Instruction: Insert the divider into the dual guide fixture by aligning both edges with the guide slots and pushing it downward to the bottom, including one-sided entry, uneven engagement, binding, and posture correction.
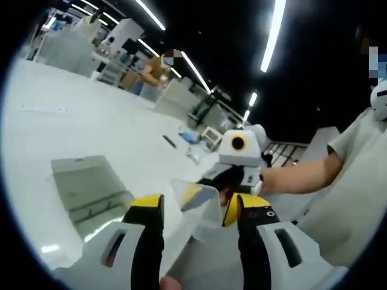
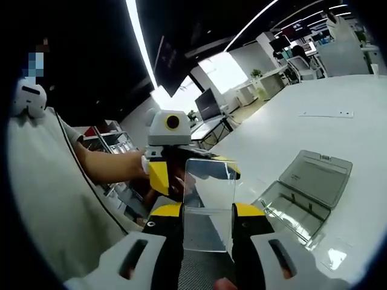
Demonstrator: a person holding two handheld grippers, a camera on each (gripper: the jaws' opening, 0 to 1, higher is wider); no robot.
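The divider (image 2: 208, 205) is a clear plastic sheet held up in the air. My right gripper (image 2: 207, 212) is shut on it, its yellow-tipped jaws pressing on the two side edges. My left gripper (image 1: 195, 206) faces it from the other side, and the divider (image 1: 198, 202) has its far end between the left jaws with a small gap at the side. In the right gripper view the left gripper (image 2: 192, 172) stands around the sheet's top edge. The guide fixture (image 2: 308, 187) is a clear open box with a hinged lid lying on the white table, also seen as the fixture (image 1: 91, 187).
A person in a pale shirt (image 1: 344, 199) holds both grippers, forearm stretched out (image 2: 109, 166). The white table (image 1: 78, 115) runs wide, with small items (image 1: 187, 139) far back. Desks, monitors and another person (image 1: 156, 67) fill the background.
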